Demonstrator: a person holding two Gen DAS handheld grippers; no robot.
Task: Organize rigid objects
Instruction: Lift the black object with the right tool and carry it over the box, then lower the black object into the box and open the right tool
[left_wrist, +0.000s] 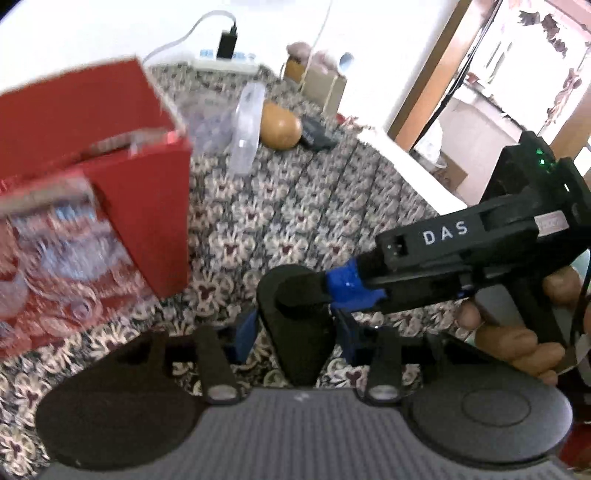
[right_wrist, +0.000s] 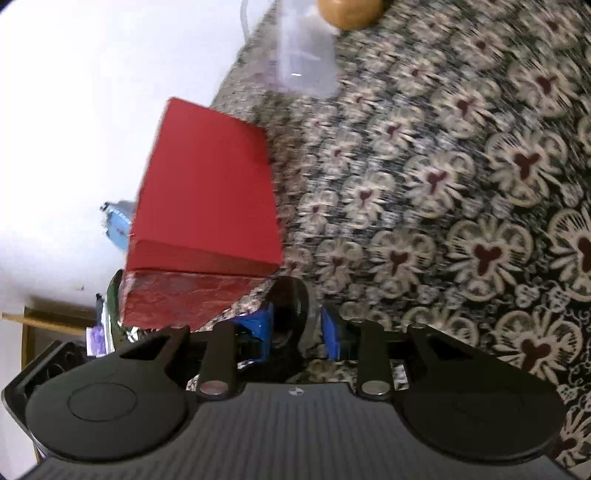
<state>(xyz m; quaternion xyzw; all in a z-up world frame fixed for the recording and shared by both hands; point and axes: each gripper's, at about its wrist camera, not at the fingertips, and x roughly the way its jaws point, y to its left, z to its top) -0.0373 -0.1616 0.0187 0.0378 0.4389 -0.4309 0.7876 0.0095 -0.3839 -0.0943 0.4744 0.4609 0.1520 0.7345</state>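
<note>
A black teardrop-shaped object (left_wrist: 295, 317) stands upright over the flowered tablecloth (left_wrist: 295, 206). My right gripper (left_wrist: 328, 290) reaches in from the right, its blue-taped fingers (left_wrist: 351, 290) shut on the object's rounded top. In the right wrist view the same object (right_wrist: 291, 306) sits between the right gripper's (right_wrist: 295, 330) blue pads (right_wrist: 258, 330). My left gripper (left_wrist: 296, 336) stands open around the lower part of the object, with a small gap on each side. A plain red box (left_wrist: 140, 166) rests tilted on a red patterned box (left_wrist: 55, 258) at the left.
At the back of the table lie a clear plastic container (left_wrist: 247, 122), a round brown object (left_wrist: 280, 125), a small black item (left_wrist: 317, 134), a paper bag (left_wrist: 325, 85) and a white power strip (left_wrist: 225, 62). The table edge runs along the right.
</note>
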